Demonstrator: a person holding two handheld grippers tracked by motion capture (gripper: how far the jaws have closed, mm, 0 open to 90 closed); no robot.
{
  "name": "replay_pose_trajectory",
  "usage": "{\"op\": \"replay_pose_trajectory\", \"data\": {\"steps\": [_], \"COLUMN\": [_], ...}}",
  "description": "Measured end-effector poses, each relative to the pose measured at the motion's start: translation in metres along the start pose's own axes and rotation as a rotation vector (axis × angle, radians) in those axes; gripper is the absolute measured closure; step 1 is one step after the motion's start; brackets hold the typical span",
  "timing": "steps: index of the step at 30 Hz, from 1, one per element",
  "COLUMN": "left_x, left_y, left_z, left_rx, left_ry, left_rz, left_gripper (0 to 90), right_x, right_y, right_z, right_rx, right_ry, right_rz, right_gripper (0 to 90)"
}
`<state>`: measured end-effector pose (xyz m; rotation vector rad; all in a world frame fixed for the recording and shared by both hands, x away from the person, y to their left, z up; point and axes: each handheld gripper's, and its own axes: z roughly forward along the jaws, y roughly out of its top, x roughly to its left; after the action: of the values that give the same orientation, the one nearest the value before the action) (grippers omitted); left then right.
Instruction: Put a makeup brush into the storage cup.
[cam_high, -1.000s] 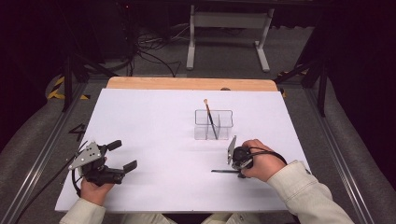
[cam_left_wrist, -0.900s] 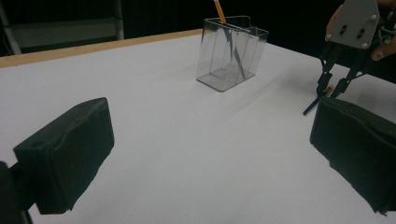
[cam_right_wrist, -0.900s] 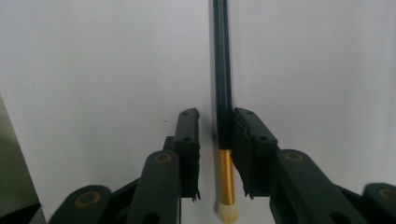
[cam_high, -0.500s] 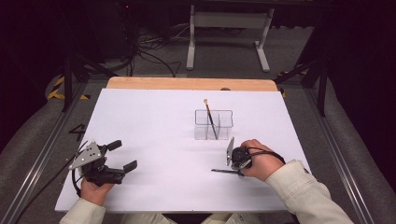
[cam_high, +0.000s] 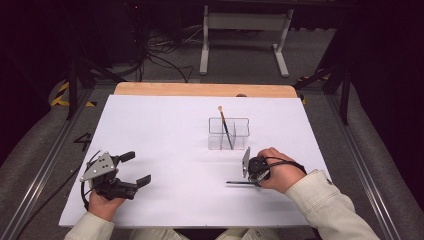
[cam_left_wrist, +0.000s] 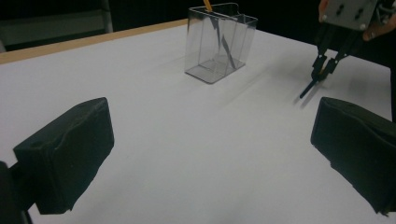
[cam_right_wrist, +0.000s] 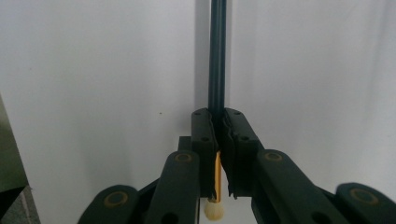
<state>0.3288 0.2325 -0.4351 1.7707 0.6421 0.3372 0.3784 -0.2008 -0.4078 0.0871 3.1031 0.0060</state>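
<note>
The right gripper (cam_high: 248, 181) is pinched on a thin brush (cam_right_wrist: 217, 70) that lies flat on the white bench (cam_high: 165, 130), just in front of the clear holder (cam_high: 229, 133). Its jaws have just been closing and now press together on the shaft, with the brush between them. In the right gripper view the dark handle runs straight ahead from the pads, while the orange part and the pale tip (cam_right_wrist: 213, 211) sit below the grip, so the hold is near the tip end and most of the length sticks out beyond it.

The brush looks light, slim and stiff, with a smooth round shaft that could roll or pivot between the pads. A hold closer to the middle would likely swing less on lifting. The tip seems soft and is better left unsqueezed.

A second brush (cam_high: 224, 126) already stands tilted in the holder, which looks light and easy to tip or push.

The left gripper (cam_high: 136, 169) rests near the bench's front left, jaws spread wide and holding nothing.
</note>
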Motion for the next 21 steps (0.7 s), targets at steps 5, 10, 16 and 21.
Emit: {"op": "replay_pose_trajectory", "data": {"steps": [5,10,16,21], "left_x": [-0.01,-0.015,-0.021,-0.025], "left_y": [0.006,0.008,0.009,0.011], "left_z": [0.012,0.019,0.027,0.032], "left_rx": [0.037,0.043,0.042,0.048], "left_ry": [-0.057,-0.105,-0.157,-0.187], "left_rz": [0.044,0.036,0.027,0.019], "left_gripper": [0.3,0.3,0.6,0.6], "right_x": [0.001,0.003,0.005,0.005], "right_y": [0.004,0.01,0.021,0.029], "right_z": [-0.012,-0.021,-0.031,-0.038], "right_rx": [0.003,0.003,0.021,0.025], "right_ry": [-0.033,-0.058,-0.086,-0.103], "right_rz": [-0.031,-0.061,-0.103,-0.13], "right_gripper": [83.8,83.8,83.8,83.8]}}
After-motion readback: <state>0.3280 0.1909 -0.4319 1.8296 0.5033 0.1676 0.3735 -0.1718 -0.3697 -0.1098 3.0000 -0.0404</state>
